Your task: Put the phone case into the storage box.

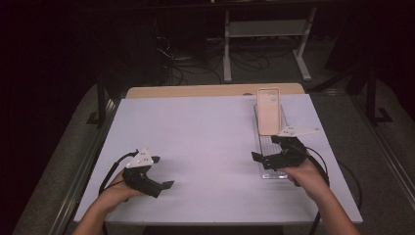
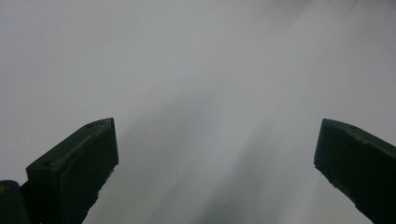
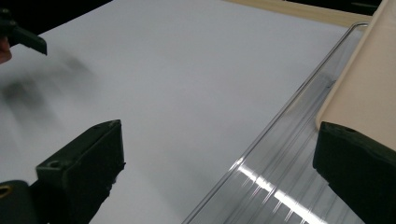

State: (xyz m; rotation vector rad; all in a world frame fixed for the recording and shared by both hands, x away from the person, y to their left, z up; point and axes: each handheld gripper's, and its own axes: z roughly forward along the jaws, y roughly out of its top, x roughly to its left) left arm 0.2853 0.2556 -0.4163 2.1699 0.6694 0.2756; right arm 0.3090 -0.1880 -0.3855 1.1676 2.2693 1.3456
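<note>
Right gripper [image 1: 266,149] jaws wide apart over clear plastic tray [image 1: 272,172], beige phone case [image 1: 268,111] just ahead, left gripper [image 1: 161,172] gaping, empty above white table [image 1: 195,142]

White table [image 1: 205,137], clear tray [image 1: 270,147] on it

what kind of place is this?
Probably a lab or recording workspace, not a home: a table with a white sheet over it in a dark room, loose cables on the floor behind, and a bare metal stand at the back.
</note>
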